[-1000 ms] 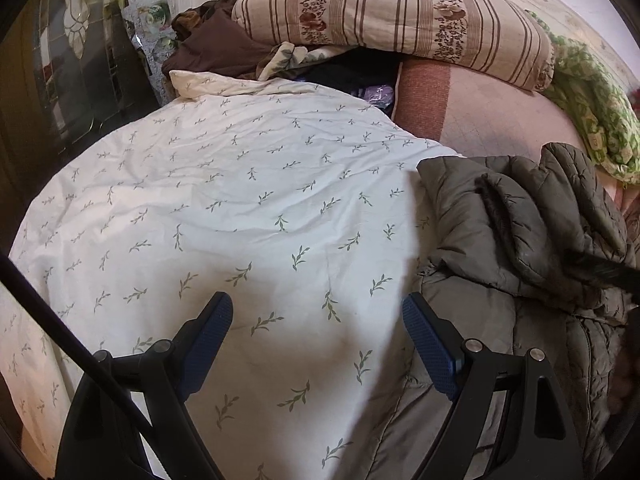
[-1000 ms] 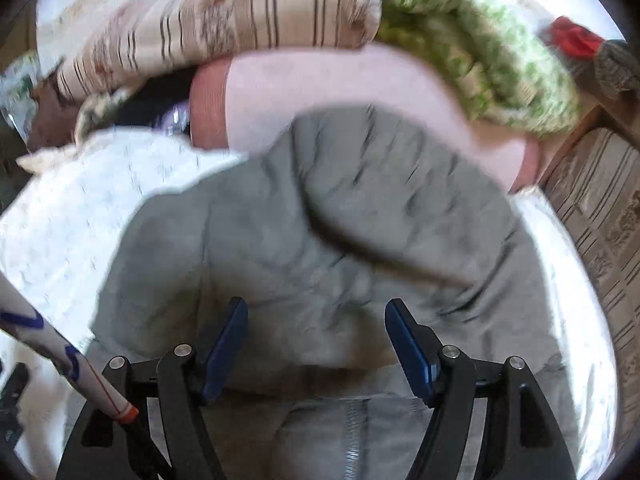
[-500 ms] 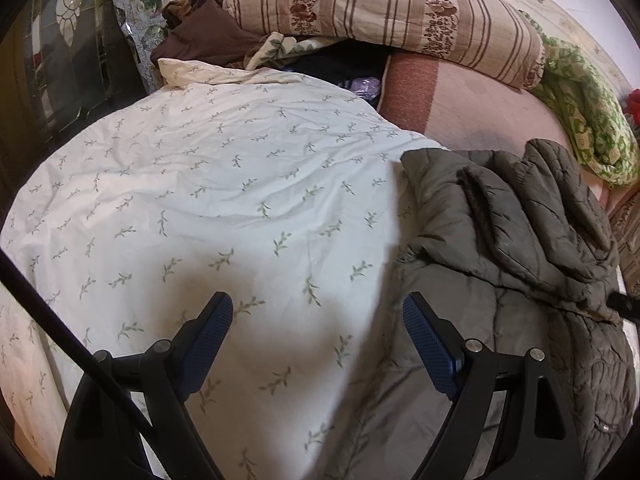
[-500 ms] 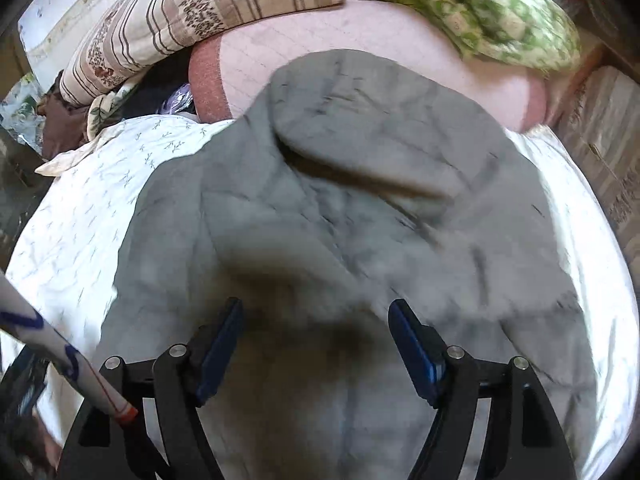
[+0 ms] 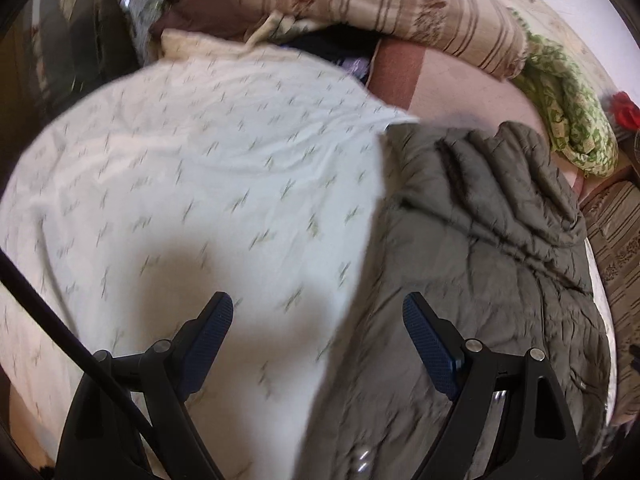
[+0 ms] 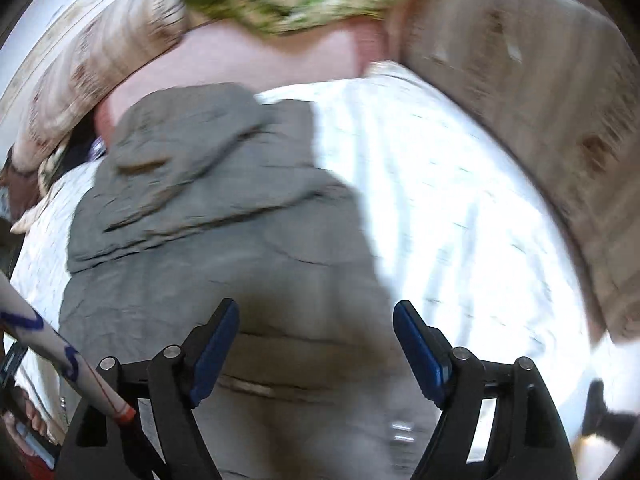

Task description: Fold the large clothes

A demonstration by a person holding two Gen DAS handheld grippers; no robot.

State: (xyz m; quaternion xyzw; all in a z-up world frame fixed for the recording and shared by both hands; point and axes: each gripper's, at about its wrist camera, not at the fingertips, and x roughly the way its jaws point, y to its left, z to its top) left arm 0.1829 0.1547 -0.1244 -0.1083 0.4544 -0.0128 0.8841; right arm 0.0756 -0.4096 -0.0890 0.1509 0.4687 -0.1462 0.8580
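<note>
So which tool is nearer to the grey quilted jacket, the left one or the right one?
Right. The right tool hangs open directly over the grey quilted jacket. The left tool is open at the jacket's edge, mostly over the leaf-print sheet.

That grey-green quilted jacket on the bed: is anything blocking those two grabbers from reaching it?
Nothing visible does. The grey-green quilted jacket lies uncovered on the leaf-print white sheet, below both open grippers.

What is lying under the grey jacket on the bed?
The grey jacket lies on the white leaf-print sheet, which shows on both its sides. What is directly beneath the jacket is covered.
</note>
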